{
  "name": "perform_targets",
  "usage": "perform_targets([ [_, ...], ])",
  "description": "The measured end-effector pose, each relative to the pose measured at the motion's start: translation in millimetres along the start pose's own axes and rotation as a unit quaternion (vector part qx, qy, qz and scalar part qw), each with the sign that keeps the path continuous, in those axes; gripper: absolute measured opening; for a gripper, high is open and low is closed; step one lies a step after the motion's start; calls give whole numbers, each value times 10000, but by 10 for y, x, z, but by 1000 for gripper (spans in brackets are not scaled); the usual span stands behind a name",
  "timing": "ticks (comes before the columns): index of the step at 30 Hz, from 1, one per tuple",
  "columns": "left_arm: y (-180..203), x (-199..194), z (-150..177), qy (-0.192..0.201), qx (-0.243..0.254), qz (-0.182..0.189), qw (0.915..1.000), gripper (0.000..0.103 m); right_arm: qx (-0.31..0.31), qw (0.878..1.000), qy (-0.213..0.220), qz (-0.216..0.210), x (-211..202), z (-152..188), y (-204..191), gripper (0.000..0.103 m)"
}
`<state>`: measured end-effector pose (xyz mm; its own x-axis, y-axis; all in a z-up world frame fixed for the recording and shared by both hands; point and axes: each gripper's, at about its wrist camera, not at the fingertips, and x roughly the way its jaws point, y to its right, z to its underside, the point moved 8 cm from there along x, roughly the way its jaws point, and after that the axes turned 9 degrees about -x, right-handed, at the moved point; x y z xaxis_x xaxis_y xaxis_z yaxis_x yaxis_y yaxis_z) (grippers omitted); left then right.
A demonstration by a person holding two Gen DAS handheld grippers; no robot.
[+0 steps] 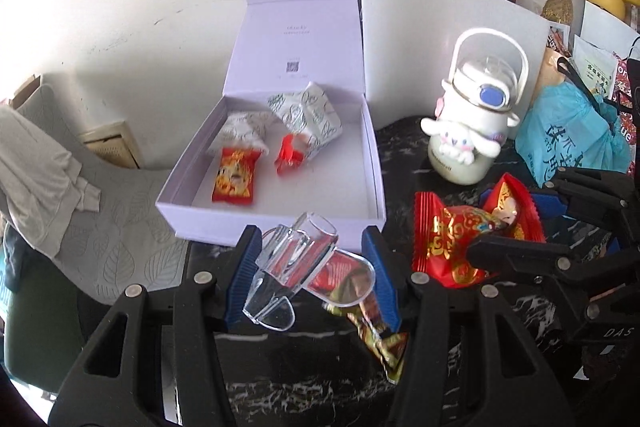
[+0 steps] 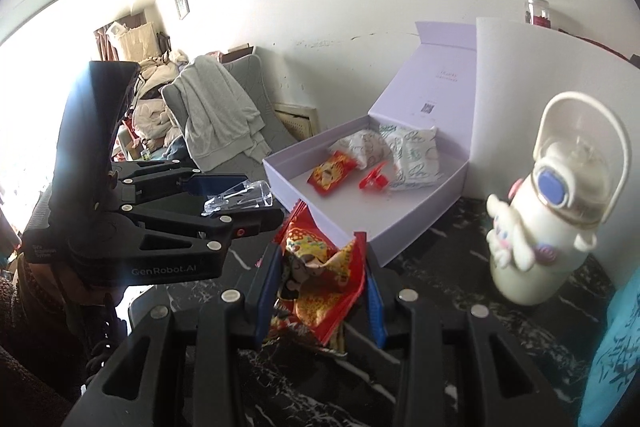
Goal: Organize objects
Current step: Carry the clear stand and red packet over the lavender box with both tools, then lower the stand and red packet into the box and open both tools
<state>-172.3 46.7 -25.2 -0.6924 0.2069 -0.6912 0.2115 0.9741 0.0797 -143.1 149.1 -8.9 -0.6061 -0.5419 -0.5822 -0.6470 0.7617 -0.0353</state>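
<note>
Black marble-look table (image 1: 312, 391) pushed up against a white wall, grey sofa (image 2: 256, 95) off to one side with a hoodie dumped over it. On the table there's a pale lilac box (image 1: 276, 223), lid flipped up, with two white snack bags, a red-yellow packet (image 1: 235, 180) and a red clip (image 1: 289, 151) already inside. Left gripper (image 1: 312, 273) is clamped on a clear plastic clip (image 1: 294, 263), held up just short of the box's near wall. Right gripper (image 2: 320, 277) has its jaws squeezed on a crumpled red snack packet (image 2: 320, 279), right beside the left one and also near the box's front corner. White bunny bottle (image 2: 548, 211) stands to the right, blue bag (image 1: 576, 135) past it.
</note>
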Motion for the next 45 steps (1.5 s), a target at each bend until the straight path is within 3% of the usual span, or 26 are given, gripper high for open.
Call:
perform_targets([
  [11, -17, 293, -389, 4, 127, 160, 9998, 51, -42, 9998, 107, 133, 206, -290, 272, 38],
  [25, -241, 896, -628, -171, 203, 138, 9996, 51, -150, 9997, -143, 145, 827, -498, 569, 38],
  [45, -302, 1593, -591, -680, 367, 56, 9970, 51, -378, 9966, -614, 388, 1530, -455, 831, 38],
])
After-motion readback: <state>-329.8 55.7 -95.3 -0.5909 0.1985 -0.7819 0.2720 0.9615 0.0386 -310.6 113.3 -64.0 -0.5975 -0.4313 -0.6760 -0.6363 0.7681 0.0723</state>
